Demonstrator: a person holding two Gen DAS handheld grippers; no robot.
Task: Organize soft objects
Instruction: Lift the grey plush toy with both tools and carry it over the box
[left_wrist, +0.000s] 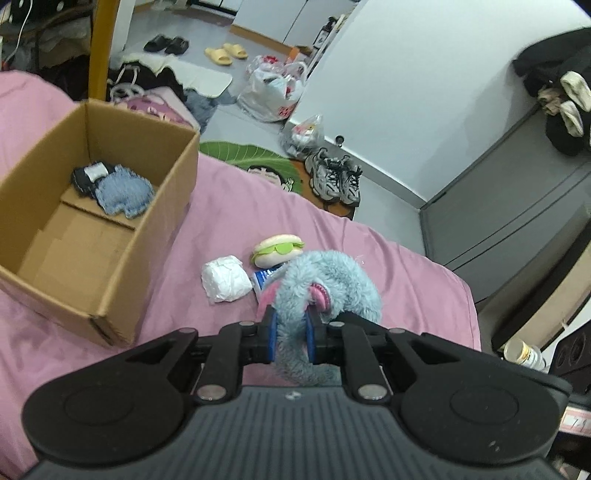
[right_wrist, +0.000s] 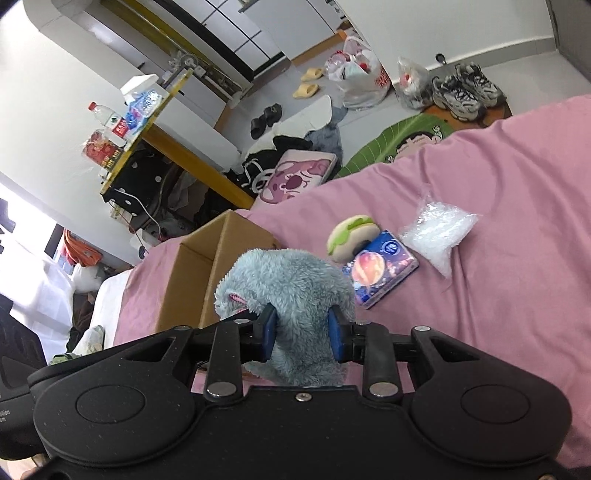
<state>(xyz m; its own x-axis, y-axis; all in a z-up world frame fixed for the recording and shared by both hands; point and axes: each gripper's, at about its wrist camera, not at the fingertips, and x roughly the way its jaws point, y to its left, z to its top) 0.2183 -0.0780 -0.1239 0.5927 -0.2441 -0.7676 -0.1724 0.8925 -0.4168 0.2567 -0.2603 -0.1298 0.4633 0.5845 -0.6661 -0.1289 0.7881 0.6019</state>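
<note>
With a denim piece (left_wrist: 123, 194) already in the box (left_wrist: 173, 173) at 10 o'clock, both the left gripper (left_wrist: 290, 332) and right gripper (right_wrist: 302, 330) pinch the plush (left_wrist: 325, 280), while burger (left_wrist: 277, 251), tissues (right_wrist: 382, 267) and bag (left_wrist: 225, 282) wait at 12.

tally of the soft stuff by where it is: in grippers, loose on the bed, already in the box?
Held by both grippers: 1, the blue plush toy, gripped by the left gripper and the right gripper.
Loose on the bed: 3, burger toy, tissue pack, clear plastic bag.
In the cardboard box: 1, denim bundle.
Total: 5
</note>
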